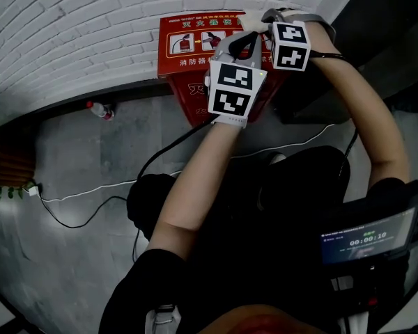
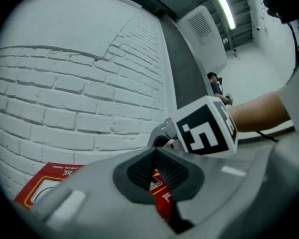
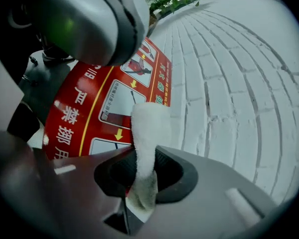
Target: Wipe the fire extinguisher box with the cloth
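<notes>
Head view: red fire extinguisher box point(image 1: 184, 65) sat against the brick wall point(image 1: 90, 19), both grippers over its top. Left gripper view: left gripper point(image 2: 156, 151) jaws together, empty. Right gripper view: right gripper point(image 3: 144, 158) clamped on the white cloth point(image 3: 149, 128), tip over the lid label. Suggest pressing it flat and using even, overlapping strokes.

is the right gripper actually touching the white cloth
Touching. The right gripper view shows the right gripper with its jaws closed on the white cloth, which sticks out past them.
</notes>
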A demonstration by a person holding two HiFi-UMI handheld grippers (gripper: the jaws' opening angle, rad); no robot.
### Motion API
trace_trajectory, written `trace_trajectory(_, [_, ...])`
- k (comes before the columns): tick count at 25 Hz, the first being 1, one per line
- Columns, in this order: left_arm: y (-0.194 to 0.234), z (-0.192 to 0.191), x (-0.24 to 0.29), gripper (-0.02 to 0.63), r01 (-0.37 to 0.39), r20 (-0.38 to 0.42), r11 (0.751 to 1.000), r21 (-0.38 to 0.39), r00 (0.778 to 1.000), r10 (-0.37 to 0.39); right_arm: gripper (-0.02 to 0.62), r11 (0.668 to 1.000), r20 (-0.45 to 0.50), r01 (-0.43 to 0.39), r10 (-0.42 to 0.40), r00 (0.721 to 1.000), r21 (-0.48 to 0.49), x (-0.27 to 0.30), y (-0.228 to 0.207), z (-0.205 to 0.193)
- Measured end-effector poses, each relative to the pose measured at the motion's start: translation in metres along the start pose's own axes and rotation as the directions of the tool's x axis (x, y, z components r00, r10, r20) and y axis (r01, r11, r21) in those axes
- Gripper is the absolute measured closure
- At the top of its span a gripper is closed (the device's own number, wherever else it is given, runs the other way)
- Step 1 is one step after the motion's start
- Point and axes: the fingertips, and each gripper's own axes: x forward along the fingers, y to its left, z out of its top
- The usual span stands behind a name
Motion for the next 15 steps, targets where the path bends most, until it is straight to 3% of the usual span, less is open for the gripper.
trace_trajectory(15, [-0.019,-0.009,-0.015,0.606,0.038,-0.014,0.996,0.086,0.999,-0.037,0.508,0.992,0.016,-0.123,0.123,0.992,-0.016,-0.045,0.059,0.007])
